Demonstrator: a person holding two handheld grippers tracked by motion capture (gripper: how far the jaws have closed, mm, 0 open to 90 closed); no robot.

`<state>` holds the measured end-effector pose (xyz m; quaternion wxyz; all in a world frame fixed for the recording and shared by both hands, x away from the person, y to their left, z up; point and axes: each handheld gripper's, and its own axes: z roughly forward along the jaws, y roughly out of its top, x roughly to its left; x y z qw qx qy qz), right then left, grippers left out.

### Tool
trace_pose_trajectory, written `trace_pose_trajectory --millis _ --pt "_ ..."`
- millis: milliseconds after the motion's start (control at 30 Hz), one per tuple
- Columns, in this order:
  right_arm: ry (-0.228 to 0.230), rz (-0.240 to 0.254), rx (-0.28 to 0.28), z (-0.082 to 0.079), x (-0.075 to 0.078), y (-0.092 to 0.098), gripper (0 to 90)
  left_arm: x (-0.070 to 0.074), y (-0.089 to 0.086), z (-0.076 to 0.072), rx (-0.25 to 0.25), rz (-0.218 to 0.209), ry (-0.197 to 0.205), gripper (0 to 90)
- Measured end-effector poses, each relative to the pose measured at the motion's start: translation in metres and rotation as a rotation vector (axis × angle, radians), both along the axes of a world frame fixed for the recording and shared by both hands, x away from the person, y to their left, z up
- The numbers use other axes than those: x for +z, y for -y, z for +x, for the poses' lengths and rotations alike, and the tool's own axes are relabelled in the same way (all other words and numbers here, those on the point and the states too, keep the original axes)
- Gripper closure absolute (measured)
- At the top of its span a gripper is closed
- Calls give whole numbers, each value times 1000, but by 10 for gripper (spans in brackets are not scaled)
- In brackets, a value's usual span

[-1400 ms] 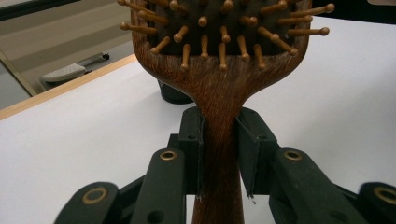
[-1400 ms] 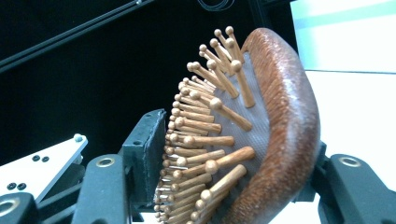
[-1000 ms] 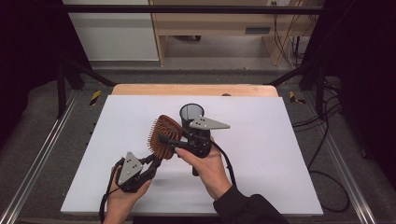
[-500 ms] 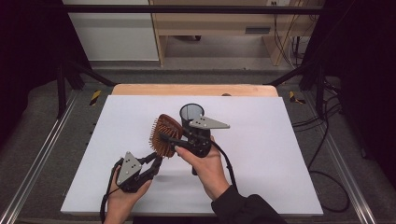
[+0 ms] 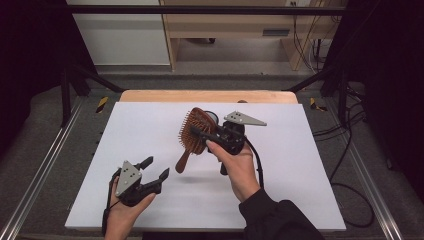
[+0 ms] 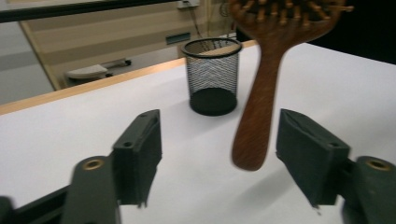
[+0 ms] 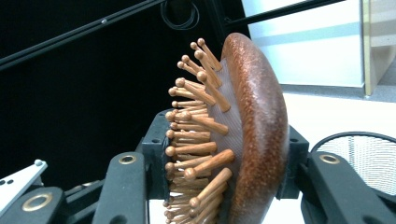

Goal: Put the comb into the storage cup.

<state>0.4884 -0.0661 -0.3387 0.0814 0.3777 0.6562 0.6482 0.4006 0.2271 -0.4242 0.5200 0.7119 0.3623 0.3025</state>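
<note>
Now hairbrush [image 7: 247, 135] head between right gripper [image 7: 224, 154] jaws

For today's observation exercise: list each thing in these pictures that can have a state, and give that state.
Hairbrush: lifted off the table, handle hanging down, head clamped.
Right tool: shut on the hairbrush head.
Left tool: jaws just opened, nothing between them.
Mesh cup: upright on the table, looks empty.
</note>
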Motion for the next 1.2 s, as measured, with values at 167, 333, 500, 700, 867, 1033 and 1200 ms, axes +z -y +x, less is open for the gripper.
trace_pose_trajectory --millis 167,333,500,700,867,1033,1200 --pt "-7 -4 -12 4 2 7 508 -3 -19 -7 51 -26 -13 157" --pt "-11 -7 -24 9 3 11 508 -6 -31 -12 74 -39 -26 72" --pt "-15 -10 -37 14 7 13 507 -11 -37 -8 89 -46 -40 63" --pt "-9 -13 -43 19 15 12 507 -11 -39 -7 101 -44 -37 49" --pt "-1 -11 -43 22 21 13 507 -12 -40 -6 106 -51 -37 35" --pt "11 -12 -44 27 31 13 507 -14 -40 -5 102 -48 -43 30" --pt "20 -8 -43 29 38 13 506 -14 -41 -5 105 -53 -44 30"
